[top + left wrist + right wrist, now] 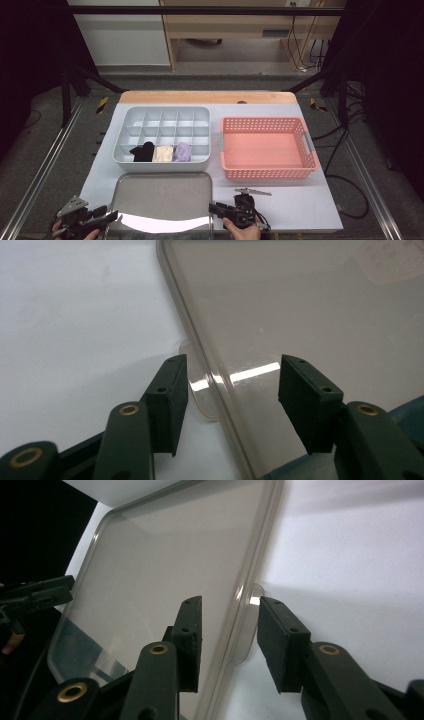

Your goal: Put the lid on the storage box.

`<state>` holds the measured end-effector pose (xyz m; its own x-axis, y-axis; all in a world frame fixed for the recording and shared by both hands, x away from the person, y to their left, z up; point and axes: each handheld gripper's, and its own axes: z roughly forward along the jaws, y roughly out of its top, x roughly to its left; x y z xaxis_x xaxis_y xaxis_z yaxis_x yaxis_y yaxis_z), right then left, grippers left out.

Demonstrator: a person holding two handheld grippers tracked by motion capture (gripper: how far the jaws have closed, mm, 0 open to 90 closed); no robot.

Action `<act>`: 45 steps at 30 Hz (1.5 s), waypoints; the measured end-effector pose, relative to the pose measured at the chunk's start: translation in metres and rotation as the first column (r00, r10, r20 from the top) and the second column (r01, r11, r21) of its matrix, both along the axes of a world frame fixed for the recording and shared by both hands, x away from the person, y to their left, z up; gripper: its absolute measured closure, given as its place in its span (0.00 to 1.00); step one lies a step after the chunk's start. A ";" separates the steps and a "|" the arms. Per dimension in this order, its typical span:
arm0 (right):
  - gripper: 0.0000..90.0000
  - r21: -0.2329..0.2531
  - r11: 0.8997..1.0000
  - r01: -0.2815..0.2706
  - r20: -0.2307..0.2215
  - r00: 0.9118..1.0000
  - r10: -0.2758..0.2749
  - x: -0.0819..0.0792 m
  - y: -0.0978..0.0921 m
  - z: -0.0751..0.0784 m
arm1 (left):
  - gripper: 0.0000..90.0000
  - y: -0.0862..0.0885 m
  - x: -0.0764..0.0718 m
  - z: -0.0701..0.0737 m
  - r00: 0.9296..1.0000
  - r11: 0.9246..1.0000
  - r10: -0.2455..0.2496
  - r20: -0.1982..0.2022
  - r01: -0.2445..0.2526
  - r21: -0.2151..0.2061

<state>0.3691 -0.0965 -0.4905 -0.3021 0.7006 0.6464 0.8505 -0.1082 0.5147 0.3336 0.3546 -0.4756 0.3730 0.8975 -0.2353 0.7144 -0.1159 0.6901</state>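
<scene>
A clear smoky plastic lid [162, 195] lies flat on the white table, in front of a white divided organiser box [160, 165]. The box's front row holds a black sock [142, 151], a cream sock [163, 153] and a purple sock [182, 151]. My left gripper [114, 216] is open at the lid's left edge. In the left gripper view its jaws [232, 365] straddle the lid's rim [300, 305] and a small side tab [202, 390]. My right gripper [212, 207] is open at the lid's right edge, straddling the rim [170, 565] and the tab there [247, 625].
An empty pink perforated basket [267, 172] stands to the right of the organiser box. The white mat ends just behind both hands at the table's near edge. The left gripper [35, 597] shows across the lid in the right gripper view.
</scene>
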 end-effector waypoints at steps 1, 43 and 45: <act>0.71 0.010 1.000 0.005 -0.002 1.000 -0.005 0.000 0.000 0.000 | 0.50 0.000 0.000 0.000 1.000 1.000 0.000 -0.001 0.000 -0.001; 0.78 -0.058 0.998 -0.029 0.188 0.981 0.039 -0.002 0.014 0.018 | 0.39 0.010 0.003 -0.001 0.999 0.996 0.047 -0.009 -0.048 -0.076; 0.78 -0.060 0.998 -0.032 0.192 0.980 0.043 -0.001 0.014 0.018 | 0.40 0.010 0.004 -0.001 0.999 0.996 0.042 -0.010 -0.043 -0.078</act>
<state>0.3679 -0.0823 -0.4722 -0.4444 0.7201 0.5329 0.7371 -0.0442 0.6744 0.3372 0.3649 -0.4765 0.3323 0.8912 -0.3087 0.7233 -0.0308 0.6898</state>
